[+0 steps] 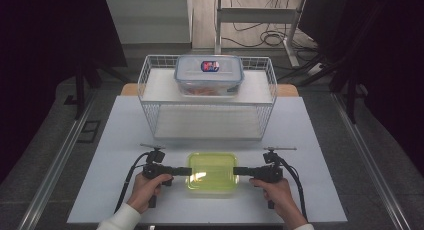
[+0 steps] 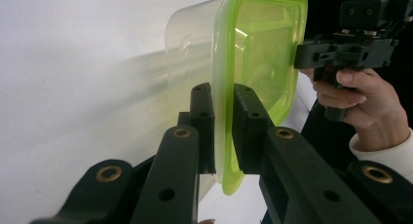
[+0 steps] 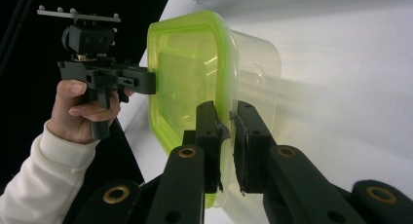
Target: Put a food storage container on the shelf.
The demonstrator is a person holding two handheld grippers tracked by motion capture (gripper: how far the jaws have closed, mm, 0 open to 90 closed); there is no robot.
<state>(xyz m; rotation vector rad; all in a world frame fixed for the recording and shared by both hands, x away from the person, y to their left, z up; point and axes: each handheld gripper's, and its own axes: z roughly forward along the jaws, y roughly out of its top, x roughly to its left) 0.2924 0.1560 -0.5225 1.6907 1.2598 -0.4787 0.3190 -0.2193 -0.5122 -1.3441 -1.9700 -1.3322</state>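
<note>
A clear plastic container with a lime-green lid [image 1: 212, 171] rests on the white table near its front edge. My left gripper [image 1: 187, 171] is shut on the lid's left rim, which the left gripper view shows pinched between the jaws [image 2: 223, 129]. From the opposite side my right gripper [image 1: 237, 171] is shut on the right rim, which passes between its jaws [image 3: 226, 146] in the right gripper view. Each gripper view shows the other hand and its gripper across the green lid [image 2: 258, 53] [image 3: 187, 83].
A white wire basket rack [image 1: 150, 97] stands at the back of the table [image 1: 110, 190]. On its upper shelf sits a clear box with a blue-rimmed lid [image 1: 209, 74]. Bare table lies between the rack and the green-lidded container.
</note>
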